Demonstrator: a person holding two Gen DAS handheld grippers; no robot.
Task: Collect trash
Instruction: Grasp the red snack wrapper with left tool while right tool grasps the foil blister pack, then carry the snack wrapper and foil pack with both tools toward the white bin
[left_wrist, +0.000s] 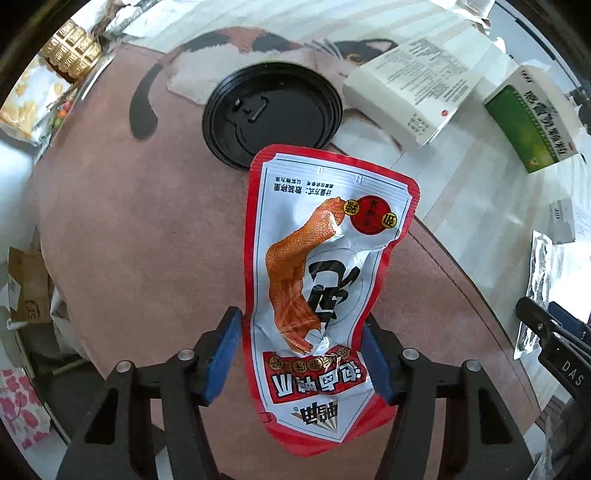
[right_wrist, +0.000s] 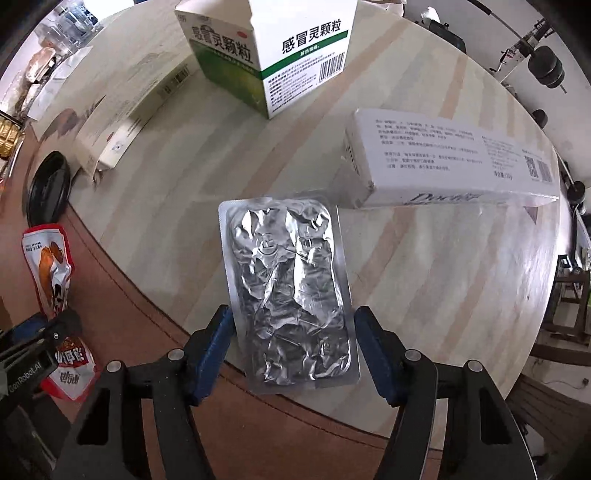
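Note:
A red and white snack packet (left_wrist: 325, 258) printed with a duck foot sits between the blue pads of my left gripper (left_wrist: 301, 317), which press on its two long edges above the pink mat (left_wrist: 129, 240). The same snack packet (right_wrist: 51, 266) shows at the left edge of the right wrist view, under the left gripper (right_wrist: 37, 343). A crumpled silver blister pack (right_wrist: 288, 288) stands lengthwise between the pads of my right gripper (right_wrist: 293, 312); both pads touch its sides. In the left wrist view the blister pack (left_wrist: 539, 280) appears at the far right.
A black plastic lid (left_wrist: 273, 110) lies on the cat-print mat just beyond the packet. A green and white medicine box (right_wrist: 280, 55), a long white box (right_wrist: 443, 162) and a flat cream box (right_wrist: 129, 110) stand on the round table (right_wrist: 424, 277). A gold chocolate tray (left_wrist: 70, 48) sits far left.

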